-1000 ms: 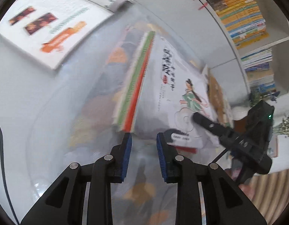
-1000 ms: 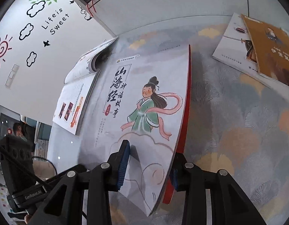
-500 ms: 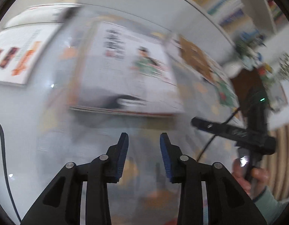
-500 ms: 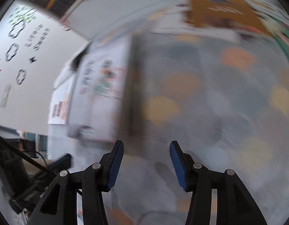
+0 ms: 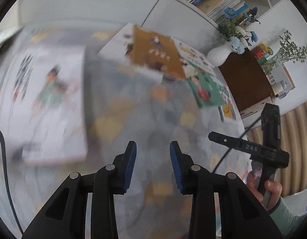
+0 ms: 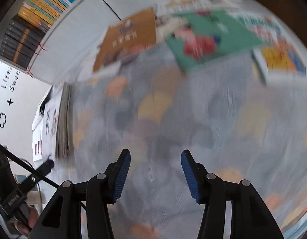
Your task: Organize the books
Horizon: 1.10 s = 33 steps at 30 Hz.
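1. Hand-held grippers, left [image 5: 153, 164] and right [image 6: 155, 175], hover with jaws parted and empty above the patterned worktop [image 6: 173, 119].
2. Stacked white books [image 5: 51, 103] lie left; brown book [image 6: 127, 39] and green book [image 6: 209, 37] lie beyond.

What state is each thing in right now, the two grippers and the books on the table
left gripper: open, empty, above the tablecloth.
right gripper: open, empty, jaws just opened further.
white book with the robed figure: closed, flat atop a stack.
brown book: closed, lying overlapping a white book.
green book: closed, cover up, resting on other books.
yellow book: closed, flat.
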Available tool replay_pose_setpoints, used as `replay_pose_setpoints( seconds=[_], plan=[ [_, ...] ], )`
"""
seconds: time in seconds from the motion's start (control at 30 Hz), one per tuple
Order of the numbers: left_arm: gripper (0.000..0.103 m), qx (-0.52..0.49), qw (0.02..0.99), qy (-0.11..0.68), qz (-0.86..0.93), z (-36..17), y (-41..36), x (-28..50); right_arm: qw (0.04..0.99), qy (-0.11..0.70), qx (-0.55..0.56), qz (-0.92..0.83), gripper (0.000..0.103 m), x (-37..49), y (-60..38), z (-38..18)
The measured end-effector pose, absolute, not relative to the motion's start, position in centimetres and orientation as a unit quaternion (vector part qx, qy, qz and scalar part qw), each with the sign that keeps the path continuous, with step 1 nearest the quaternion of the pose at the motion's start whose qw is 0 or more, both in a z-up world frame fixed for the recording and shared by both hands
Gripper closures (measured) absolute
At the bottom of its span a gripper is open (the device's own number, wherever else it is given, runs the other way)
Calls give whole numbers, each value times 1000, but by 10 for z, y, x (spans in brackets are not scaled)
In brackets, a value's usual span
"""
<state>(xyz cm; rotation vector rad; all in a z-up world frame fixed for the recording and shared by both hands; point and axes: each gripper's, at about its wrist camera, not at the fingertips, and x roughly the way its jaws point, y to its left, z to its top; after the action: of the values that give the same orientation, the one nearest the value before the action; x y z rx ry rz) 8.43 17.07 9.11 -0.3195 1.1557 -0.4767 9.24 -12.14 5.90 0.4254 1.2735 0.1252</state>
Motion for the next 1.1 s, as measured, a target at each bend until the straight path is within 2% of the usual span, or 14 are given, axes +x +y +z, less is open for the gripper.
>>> replay_pose_setpoints(
  seconds=[0.2,0.37,0.47,0.67,0.87,1.1],
  plan=[
    [71,-139,823,524,-172,88,141,165,818,555,134,71,51,154,-113,77],
    [71,-179,813,536,-143,59,133,226,841,535,71,52,51,200,-103,65],
    [71,-197,807,545,-114,40,133,251,838,538,73,48,51,219,-105,52],
    [71,-203,806,549,-93,21,131,281,852,518,58,51,51,261,-107,44],
    [71,-169,818,542,-89,18,117,295,846,519,102,68,51,302,-111,28],
    [71,-126,827,538,-106,21,105,271,838,525,113,95,49,292,-101,29]
  ],
)
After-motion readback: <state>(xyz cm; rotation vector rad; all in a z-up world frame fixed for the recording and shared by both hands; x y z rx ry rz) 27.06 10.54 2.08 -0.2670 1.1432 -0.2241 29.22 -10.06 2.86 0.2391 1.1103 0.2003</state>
